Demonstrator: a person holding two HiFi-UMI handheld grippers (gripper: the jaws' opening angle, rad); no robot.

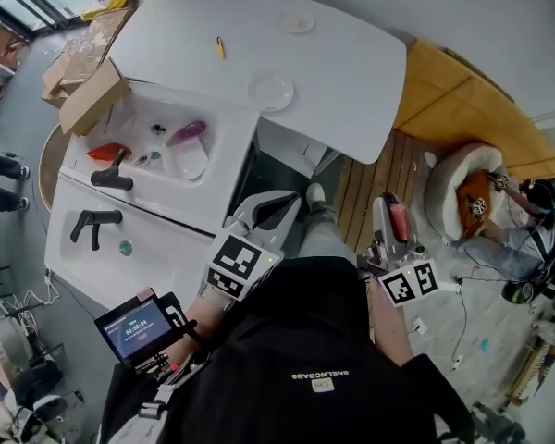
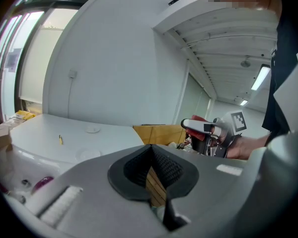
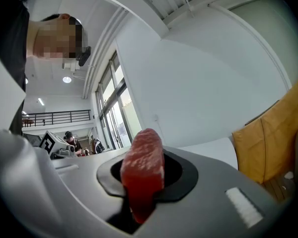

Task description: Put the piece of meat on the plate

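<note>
Beside the white table (image 1: 342,81), over the slatted wooden floor (image 1: 388,169), the person's right gripper (image 1: 389,213) is clamped on the piece of meat (image 3: 143,165), a red slab mottled with paler streaks. The meat stands on edge between the dark pads and sticks out past their tips. Seen from the head, it is well apart from the plate (image 1: 272,92), which lies bare near the table's front edge with a yellow pencil (image 1: 220,48) further back and a smaller round dish (image 1: 297,24) near the far edge. The left gripper (image 1: 273,209) is held low in front of the person's dark top, next to the table's corner. Its jaws meet at the tips with nothing caught between them, and only floor planks show through the gap behind the pads. To the left of the table is a white toy sink unit (image 1: 180,213) with black taps, a purple piece and a red piece in its basin. A round white cushion (image 1: 462,169) sits on the floor to the right.
</note>
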